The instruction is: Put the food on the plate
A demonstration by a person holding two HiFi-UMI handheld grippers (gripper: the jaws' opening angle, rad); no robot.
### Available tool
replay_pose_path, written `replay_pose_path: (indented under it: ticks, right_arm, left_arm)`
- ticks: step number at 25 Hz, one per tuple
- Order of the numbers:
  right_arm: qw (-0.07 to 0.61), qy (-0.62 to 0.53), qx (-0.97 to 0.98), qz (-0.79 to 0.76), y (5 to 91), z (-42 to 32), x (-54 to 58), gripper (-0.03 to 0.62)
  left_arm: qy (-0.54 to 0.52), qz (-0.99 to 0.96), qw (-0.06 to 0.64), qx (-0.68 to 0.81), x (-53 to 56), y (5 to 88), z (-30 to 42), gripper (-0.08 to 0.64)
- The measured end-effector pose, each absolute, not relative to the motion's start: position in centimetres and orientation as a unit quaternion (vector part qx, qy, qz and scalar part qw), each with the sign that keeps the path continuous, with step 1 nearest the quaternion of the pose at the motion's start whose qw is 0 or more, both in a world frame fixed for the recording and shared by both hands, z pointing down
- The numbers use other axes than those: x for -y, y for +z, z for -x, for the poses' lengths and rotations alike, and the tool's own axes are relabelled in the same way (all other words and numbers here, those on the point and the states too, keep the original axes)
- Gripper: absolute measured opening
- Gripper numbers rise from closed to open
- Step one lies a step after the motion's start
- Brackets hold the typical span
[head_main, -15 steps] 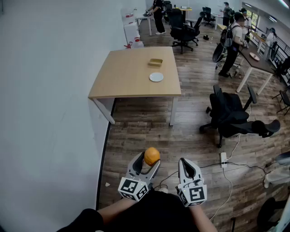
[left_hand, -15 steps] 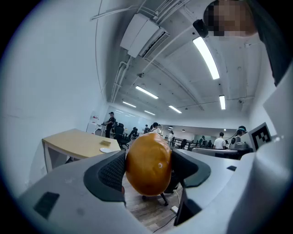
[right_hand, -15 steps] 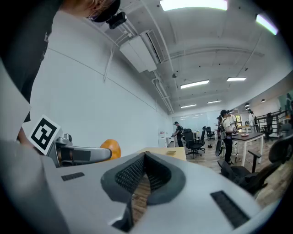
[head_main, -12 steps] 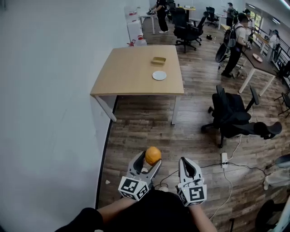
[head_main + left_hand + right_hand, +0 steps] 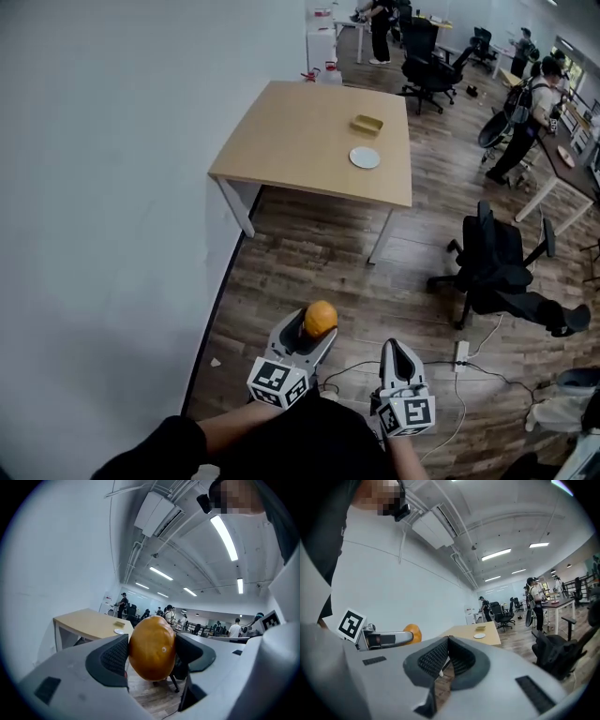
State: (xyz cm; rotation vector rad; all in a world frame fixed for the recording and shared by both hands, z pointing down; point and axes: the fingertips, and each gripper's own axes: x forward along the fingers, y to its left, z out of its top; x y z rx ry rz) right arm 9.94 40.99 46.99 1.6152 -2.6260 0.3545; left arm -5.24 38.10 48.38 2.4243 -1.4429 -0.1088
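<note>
A round orange food item (image 5: 321,318) sits clamped between the dark pads of my left gripper (image 5: 315,332), low in the head view over the wooden floor. In the left gripper view the orange item (image 5: 152,648) fills the gap between both pads. My right gripper (image 5: 395,347) hangs beside it, shut, with its pads together and nothing between them (image 5: 447,655). The small white plate (image 5: 365,157) lies on the far wooden table (image 5: 300,141), next to a shallow yellow tray (image 5: 367,123). Both grippers are well short of the table.
A white wall (image 5: 112,187) runs along my left. A black office chair (image 5: 495,264) stands right of the table. A power strip with cables (image 5: 461,352) lies on the floor near my right gripper. People and more chairs (image 5: 532,103) are at the back.
The table and plate have shifted right and grown slightly larger in the head view. Both grippers keep their pose, the left still holding the orange food.
</note>
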Motion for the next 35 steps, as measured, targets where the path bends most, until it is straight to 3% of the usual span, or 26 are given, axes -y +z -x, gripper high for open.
replay_pose_path:
  ticks: [7,14,22,35]
  right_arm:
    - [0.04,0.091,0.844,-0.526,46.5,-9.5,-33.1,0.058]
    - [0.113,0.081,0.852,-0.504,48.2,-7.6,-22.5,0.06]
    - [0.097,0.09,0.846,-0.516,46.9,-4.8,-9.6,0.06]
    - [0.151,0.069,0.823,-0.543,47.7,-3.3,-1.4,0.06]
  left_arm:
    - [-0.052,-0.856,0.155,0.49,-29.6,48.9,4.6,0.318]
    - [-0.038,-0.869,0.175,0.461,-19.2,50.7,3.7,0.318]
    - [-0.044,-0.878,0.202,0.432,-9.4,50.9,5.6,0.318]
    - [-0.056,-0.874,0.227,0.426,0.2,53.1,7.7,0.318]
